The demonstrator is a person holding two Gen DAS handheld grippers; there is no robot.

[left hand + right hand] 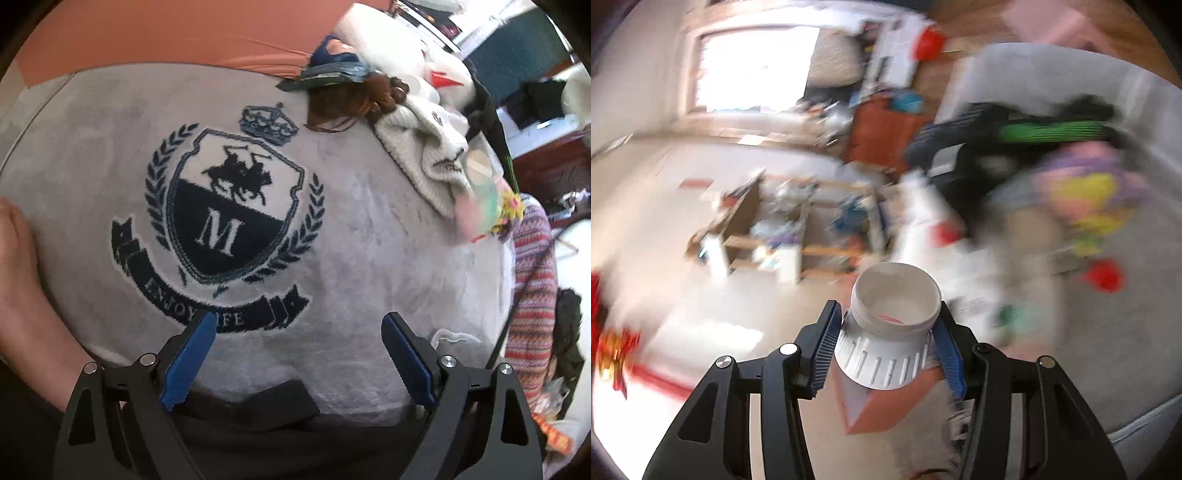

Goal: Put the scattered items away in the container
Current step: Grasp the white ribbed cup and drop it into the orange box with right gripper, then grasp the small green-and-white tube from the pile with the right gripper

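A: Above the grey crested blanket (332,236), the left gripper (298,356) is held with jaws spread wide and nothing gripped; clothes (424,155) are heaped at its far edge.

B: A white bottle (892,325) is clamped in the right gripper (886,350), mouth facing forward, over blurred floor (665,229).

Ahead of my left claw (298,354), bare grey blanket (369,229) offers free passage; clothing pile (424,147) obstructs the far right. My right claw (886,347) (occupied by white jar (892,325)) faces blurred clutter.
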